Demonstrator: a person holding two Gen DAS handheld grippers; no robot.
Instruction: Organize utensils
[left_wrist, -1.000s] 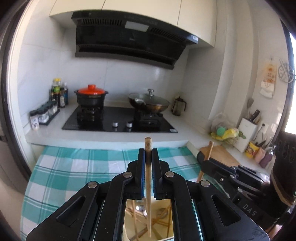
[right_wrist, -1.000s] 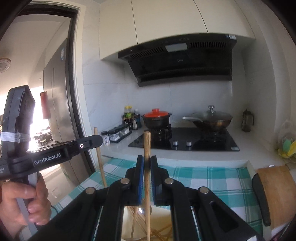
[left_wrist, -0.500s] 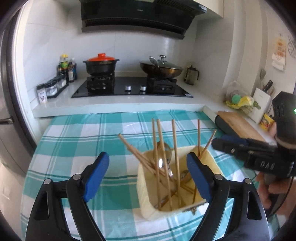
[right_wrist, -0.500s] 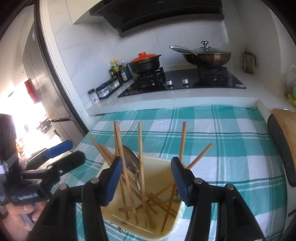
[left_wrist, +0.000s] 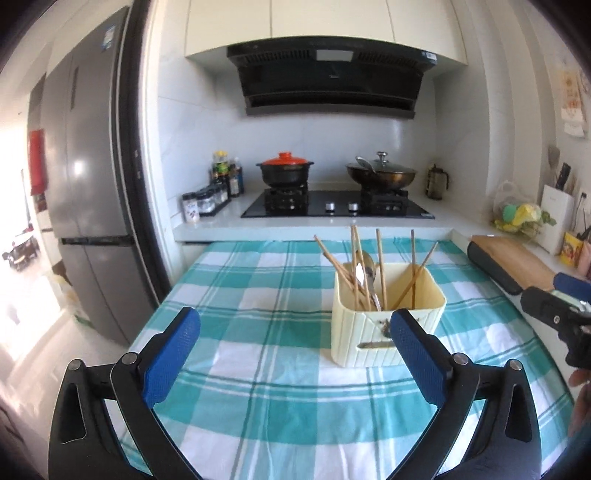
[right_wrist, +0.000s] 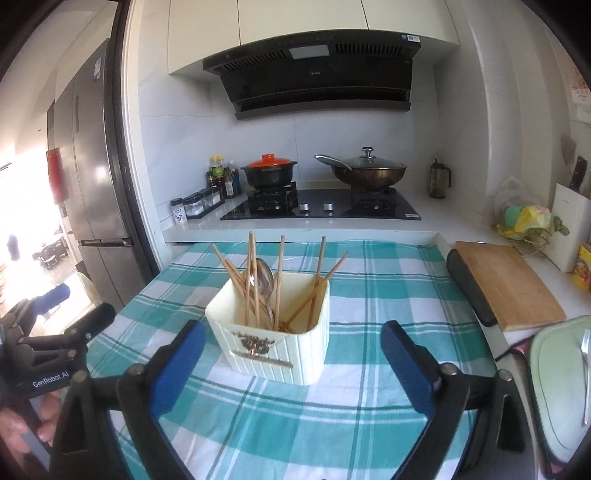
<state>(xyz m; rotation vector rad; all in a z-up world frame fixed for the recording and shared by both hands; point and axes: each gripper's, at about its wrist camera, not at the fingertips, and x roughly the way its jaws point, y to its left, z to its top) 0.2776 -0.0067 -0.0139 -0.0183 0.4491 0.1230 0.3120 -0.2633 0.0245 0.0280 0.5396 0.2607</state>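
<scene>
In the left wrist view, the left gripper (left_wrist: 295, 339) is seen with its jaws spread as wide as they go, having just been opening, and nothing is held between the blue pads (left_wrist: 171, 354). The cream utensil holder (left_wrist: 388, 321) stands upright on the checked tablecloth (left_wrist: 258, 295), ahead and toward the right pad, which overlaps its front corner in the picture; whether they touch cannot be told. Wooden chopsticks (left_wrist: 380, 266) and a metal spoon (left_wrist: 365, 269) are stood inside it, leaning at various angles. The right gripper's body is glimpsed at the right edge. In the right wrist view, the right gripper (right_wrist: 291, 354) is likewise shown fully parted, having just been opening, and empty, with the holder standing between its pads but clear of them. A wooden cutting board (right_wrist: 506, 284) lies to the right, and a pale green mat (right_wrist: 557, 380) bearing what appears to be another utensil (right_wrist: 585, 373) is seen at the lower right edge. The step in hand is judged to be the release after chopsticks are dropped into the holder. Next, any utensil left outside would need to be located, probably the one on the mat, and a pinch set squarely across its handle.
</scene>
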